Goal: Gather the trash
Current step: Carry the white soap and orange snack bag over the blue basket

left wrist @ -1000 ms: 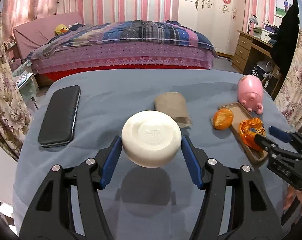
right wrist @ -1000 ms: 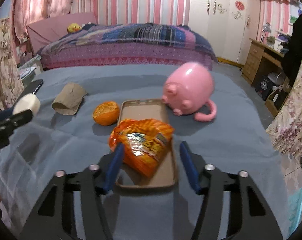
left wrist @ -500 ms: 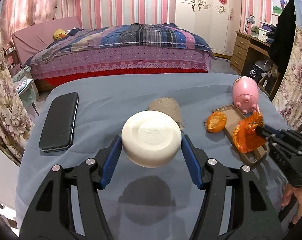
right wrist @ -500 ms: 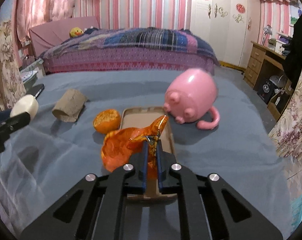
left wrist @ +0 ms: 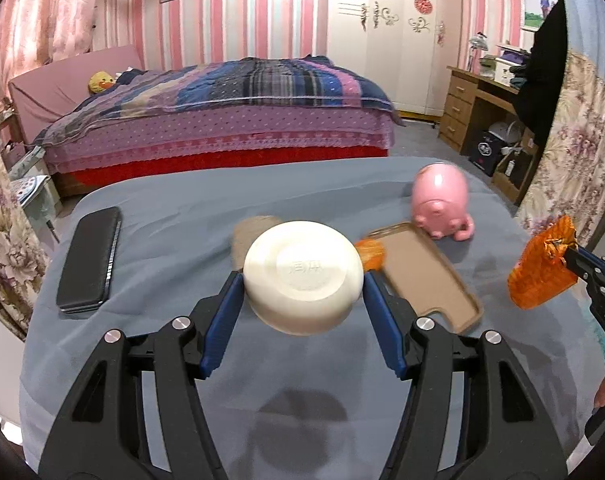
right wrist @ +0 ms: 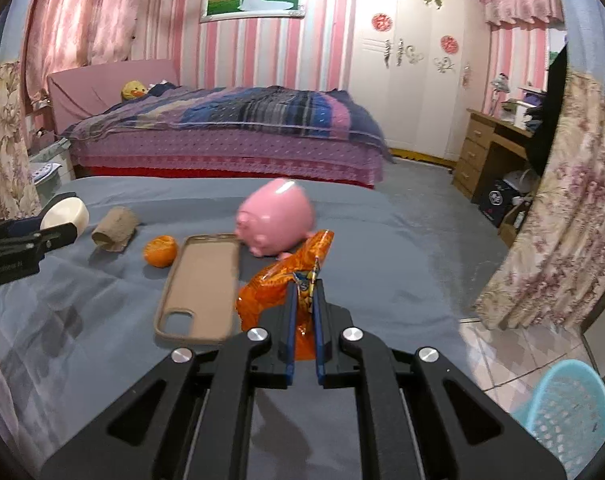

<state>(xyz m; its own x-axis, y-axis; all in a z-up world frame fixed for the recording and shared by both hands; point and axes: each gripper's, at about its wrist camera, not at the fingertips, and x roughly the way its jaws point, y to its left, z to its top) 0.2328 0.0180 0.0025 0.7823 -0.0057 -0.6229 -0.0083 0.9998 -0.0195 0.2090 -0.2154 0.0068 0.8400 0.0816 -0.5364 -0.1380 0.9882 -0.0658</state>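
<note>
My right gripper [right wrist: 303, 286] is shut on a crumpled orange snack wrapper [right wrist: 280, 280], held above the grey table beside the phone case. From the left wrist view the same wrapper [left wrist: 542, 276] hangs at the far right on that gripper's tips. My left gripper [left wrist: 302, 280] is shut on a round cream-white soap-like disc [left wrist: 302, 276], lifted over the table; in the right wrist view that disc [right wrist: 64, 214] shows at the far left. An orange peel [right wrist: 160, 251] and a brown cardboard roll [right wrist: 115, 228] lie on the table.
A tan phone case [right wrist: 200, 286] lies open side up, a pink pig figure [right wrist: 276, 216] behind it, a black phone [left wrist: 90, 260] at the left. A light-blue basket [right wrist: 566, 408] stands on the tiled floor at the right. A bed fills the background.
My right gripper closed on the orange wrapper, lifted it out of the phone case and carried it right. My left gripper rose a little with the disc.
</note>
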